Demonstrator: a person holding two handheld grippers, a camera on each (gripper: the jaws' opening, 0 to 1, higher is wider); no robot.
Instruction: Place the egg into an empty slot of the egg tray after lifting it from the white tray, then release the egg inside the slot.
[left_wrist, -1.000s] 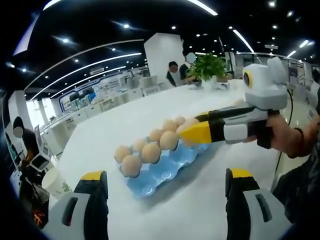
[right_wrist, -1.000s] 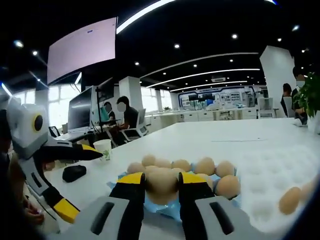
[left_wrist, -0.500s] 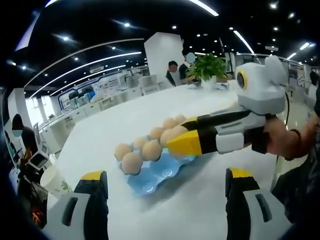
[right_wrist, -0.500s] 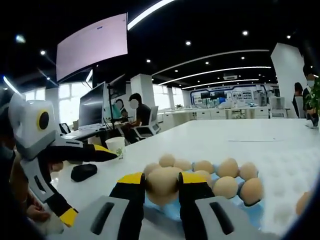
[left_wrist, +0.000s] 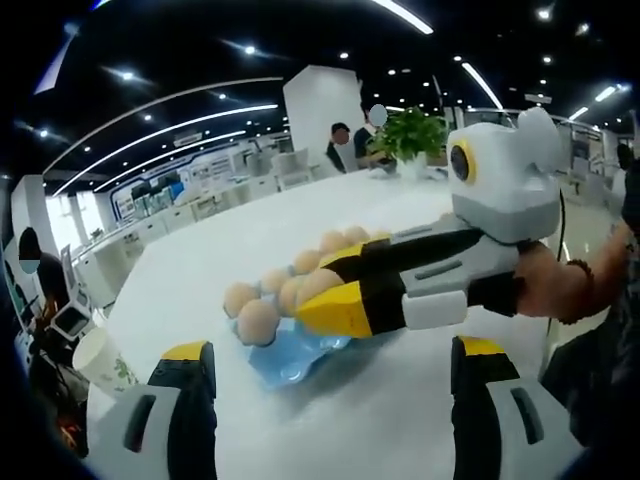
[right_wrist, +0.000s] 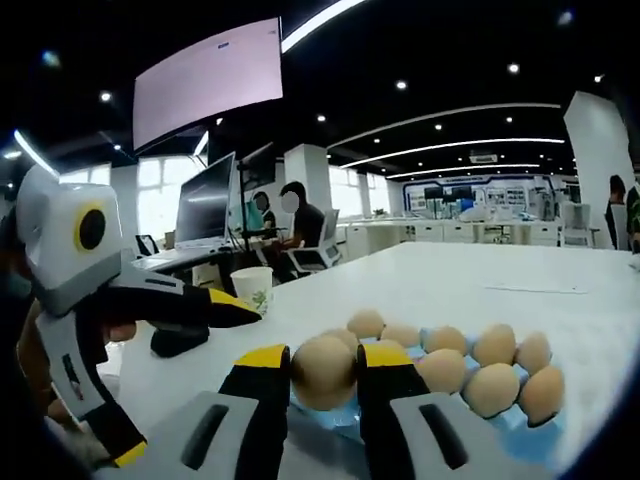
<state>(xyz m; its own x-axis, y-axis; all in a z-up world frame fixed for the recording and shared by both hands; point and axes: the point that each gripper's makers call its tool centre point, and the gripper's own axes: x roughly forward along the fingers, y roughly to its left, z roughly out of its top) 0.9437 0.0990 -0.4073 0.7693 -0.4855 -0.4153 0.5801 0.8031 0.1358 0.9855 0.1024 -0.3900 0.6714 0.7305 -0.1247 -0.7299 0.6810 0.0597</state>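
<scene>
A tan egg sits pinched between my right gripper's yellow-tipped jaws, which are shut on it. It hangs just above the near end of the blue egg tray, where several eggs fill the slots behind it. In the left gripper view the right gripper reaches in from the right over the blue egg tray, with the held egg showing above its yellow tip. My left gripper stands wide open and bare, low over the table in front of the tray. Its upper finger shows at the left of the right gripper view.
A paper cup and a small black object stand on the white table left of the tray. A potted plant stands at the table's far end. People sit at desks with a monitor behind.
My right gripper has carried the egg along the tray toward its near, left end and lower over it. The left gripper has stayed open and nearly still.
</scene>
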